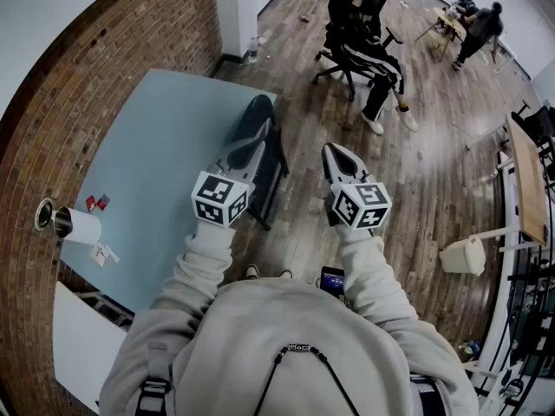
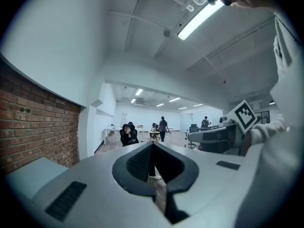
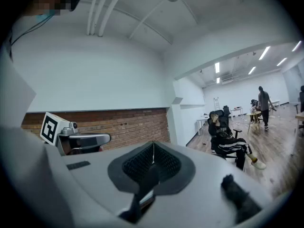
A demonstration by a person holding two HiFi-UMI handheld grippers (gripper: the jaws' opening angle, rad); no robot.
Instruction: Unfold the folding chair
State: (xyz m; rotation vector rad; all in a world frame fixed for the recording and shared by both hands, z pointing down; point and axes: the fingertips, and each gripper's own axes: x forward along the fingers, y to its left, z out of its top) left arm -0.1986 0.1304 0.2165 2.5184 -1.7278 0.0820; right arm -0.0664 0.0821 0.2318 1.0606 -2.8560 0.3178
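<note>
The folding chair (image 1: 276, 161) is black and folded flat; it stands on the wood floor against the edge of a light blue tabletop (image 1: 147, 172). My left gripper (image 1: 251, 146) is held out in front of it, overlapping it in the head view, jaws shut with nothing between them. My right gripper (image 1: 334, 152) hovers to the right of the chair over the floor, also shut and empty. In the left gripper view the shut left gripper (image 2: 153, 144) points level into the room. The right gripper view shows the shut right gripper (image 3: 153, 144) and the brick wall; no chair appears there.
A brick wall (image 1: 104, 76) runs along the left with a paper roll (image 1: 80, 226) on it. A person sits in an office chair (image 1: 364, 42) ahead; another stands by a small table (image 1: 477, 29). A white bin (image 1: 464, 255) and a long desk (image 1: 529, 180) are at right.
</note>
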